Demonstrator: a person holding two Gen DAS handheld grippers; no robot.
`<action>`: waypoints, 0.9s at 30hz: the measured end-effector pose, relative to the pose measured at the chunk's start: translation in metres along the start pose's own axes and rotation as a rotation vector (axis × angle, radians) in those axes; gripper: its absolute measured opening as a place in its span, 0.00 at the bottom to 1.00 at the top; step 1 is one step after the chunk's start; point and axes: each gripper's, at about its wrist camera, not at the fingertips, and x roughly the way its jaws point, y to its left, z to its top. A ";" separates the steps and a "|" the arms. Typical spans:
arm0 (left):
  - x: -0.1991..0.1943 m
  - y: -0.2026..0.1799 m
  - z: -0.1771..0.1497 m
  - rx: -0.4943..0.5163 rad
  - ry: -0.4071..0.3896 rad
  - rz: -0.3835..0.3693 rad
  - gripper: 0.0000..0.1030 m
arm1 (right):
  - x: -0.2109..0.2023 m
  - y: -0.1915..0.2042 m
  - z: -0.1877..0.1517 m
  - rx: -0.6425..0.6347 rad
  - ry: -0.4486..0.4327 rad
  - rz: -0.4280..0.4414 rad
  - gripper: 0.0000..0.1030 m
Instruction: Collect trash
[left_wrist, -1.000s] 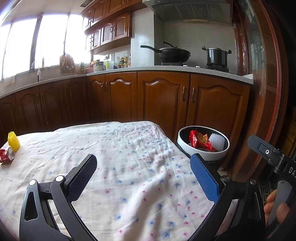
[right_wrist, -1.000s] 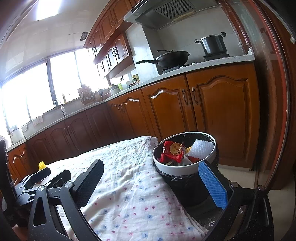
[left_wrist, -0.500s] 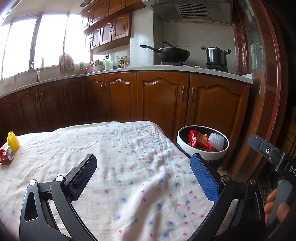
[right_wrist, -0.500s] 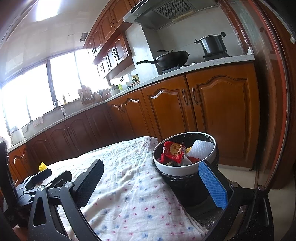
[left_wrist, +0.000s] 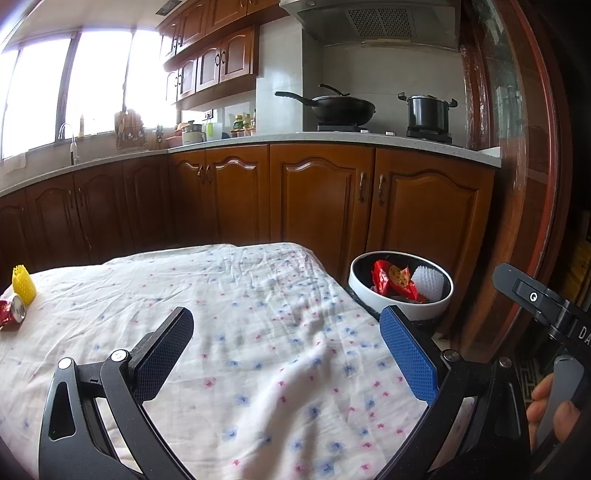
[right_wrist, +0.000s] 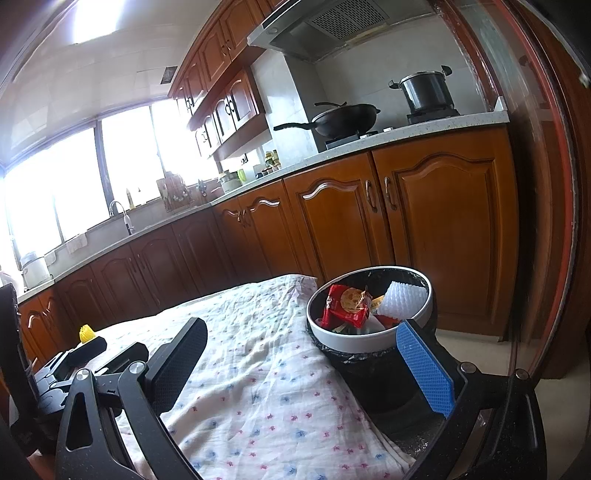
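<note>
A white-rimmed trash bin (left_wrist: 373, 293) (right_wrist: 354, 341) stands off the table's right end, holding a red snack wrapper (left_wrist: 391, 278) (right_wrist: 343, 306) and a white foam net (left_wrist: 428, 282) (right_wrist: 404, 301). At the table's far left lie a yellow foam net (left_wrist: 23, 286) (right_wrist: 86, 333) and a crushed red can (left_wrist: 13, 312). My left gripper (left_wrist: 286, 354) hangs open over the cloth with nothing in it. My right gripper (right_wrist: 299, 365) is open too, empty, near the bin.
A floral cloth (left_wrist: 240, 332) covers the table. Wooden kitchen cabinets (left_wrist: 317, 195) run behind it, with a wok (left_wrist: 340, 109) and a pot (left_wrist: 428, 110) on the counter. A hand (left_wrist: 550, 410) holds the other gripper's handle at the right edge. A wooden door frame (right_wrist: 546, 184) stands at right.
</note>
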 end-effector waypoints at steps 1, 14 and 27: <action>0.000 0.000 0.000 -0.001 0.001 -0.002 1.00 | 0.000 0.000 0.000 0.002 0.000 0.000 1.00; 0.001 0.000 0.000 0.000 0.006 -0.005 1.00 | 0.000 0.002 0.002 -0.003 0.001 0.002 1.00; 0.005 0.002 0.001 -0.002 0.016 -0.015 1.00 | 0.010 0.001 0.005 0.018 0.017 0.007 1.00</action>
